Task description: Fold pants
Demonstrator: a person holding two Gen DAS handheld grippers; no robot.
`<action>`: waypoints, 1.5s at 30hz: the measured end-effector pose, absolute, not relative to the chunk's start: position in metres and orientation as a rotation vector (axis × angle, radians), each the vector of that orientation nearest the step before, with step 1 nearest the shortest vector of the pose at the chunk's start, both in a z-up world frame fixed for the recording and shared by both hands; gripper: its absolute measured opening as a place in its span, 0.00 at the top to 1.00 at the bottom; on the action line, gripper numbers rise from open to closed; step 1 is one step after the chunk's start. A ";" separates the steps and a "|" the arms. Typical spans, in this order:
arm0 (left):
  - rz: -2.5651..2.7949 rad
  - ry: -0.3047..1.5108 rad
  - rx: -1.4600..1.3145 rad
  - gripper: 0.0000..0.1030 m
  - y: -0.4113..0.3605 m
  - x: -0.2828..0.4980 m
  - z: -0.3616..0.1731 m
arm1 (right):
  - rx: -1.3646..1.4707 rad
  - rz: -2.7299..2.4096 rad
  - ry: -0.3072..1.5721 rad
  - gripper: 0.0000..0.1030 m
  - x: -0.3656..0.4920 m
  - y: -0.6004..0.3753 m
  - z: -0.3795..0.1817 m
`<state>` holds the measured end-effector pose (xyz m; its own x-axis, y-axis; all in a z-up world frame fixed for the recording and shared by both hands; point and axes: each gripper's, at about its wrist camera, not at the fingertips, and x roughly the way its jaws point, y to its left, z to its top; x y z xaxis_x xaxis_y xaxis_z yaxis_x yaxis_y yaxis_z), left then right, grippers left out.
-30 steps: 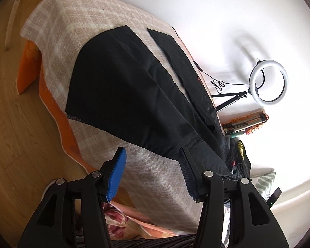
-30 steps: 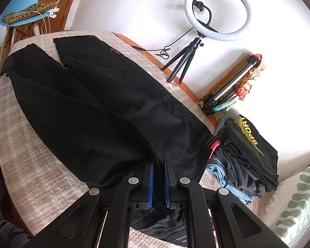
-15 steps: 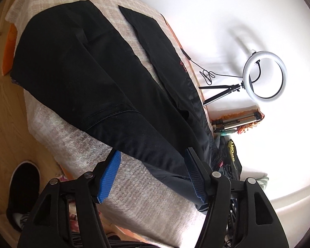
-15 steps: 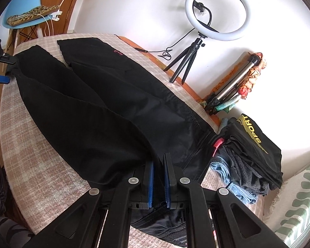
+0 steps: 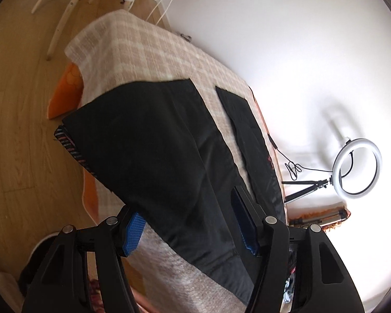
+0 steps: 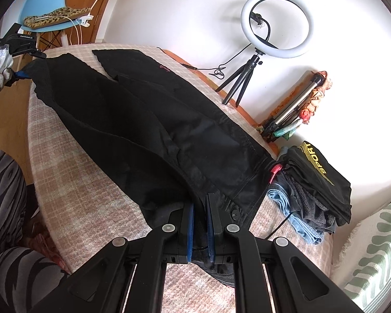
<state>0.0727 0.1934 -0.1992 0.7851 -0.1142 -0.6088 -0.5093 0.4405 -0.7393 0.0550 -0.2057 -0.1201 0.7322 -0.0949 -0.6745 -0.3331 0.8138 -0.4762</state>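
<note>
Over on the left, the left gripper (image 5: 189,228) hangs above the near leg of the black pants (image 5: 153,151), its blue pads spread wide and gripping nothing; the cloth runs between and beneath them. From the other camera that same tool sits right at the leg's hem, though whether it touches the fabric there is hard to say. The pants lie lengthwise on the checked table cover (image 6: 91,195), legs splayed apart toward the far end, waist toward the right. There the right gripper (image 6: 200,230) is clenched on the waistband edge, a fold of dark fabric pinched between its pads.

I'd judge the first fold, leg over leg, is not yet made. The risk is the near leg: part of it overhangs the table edge, and slick cloth could slide floorward if the left tool takes only a shallow bite. A hard pull from the right could also drag the waist into the stacked clothes (image 6: 315,182) just beside it, or skew the legs.
</note>
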 end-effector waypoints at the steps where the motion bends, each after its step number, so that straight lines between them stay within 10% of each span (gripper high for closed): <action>1: 0.280 0.649 -1.077 0.55 0.197 0.073 -0.196 | -0.624 0.142 0.749 0.94 0.052 -0.205 -0.120; 5: 0.287 0.640 -0.941 0.92 0.206 0.079 -0.178 | -0.629 0.151 0.751 0.94 0.044 -0.202 -0.117; 8: 0.254 0.626 -0.874 0.95 0.208 0.088 -0.166 | -0.647 0.142 0.749 0.95 0.043 -0.200 -0.118; 45: 0.167 0.596 -0.493 0.97 0.160 0.354 -0.109 | -0.752 -0.070 0.737 1.00 0.297 -0.247 -0.105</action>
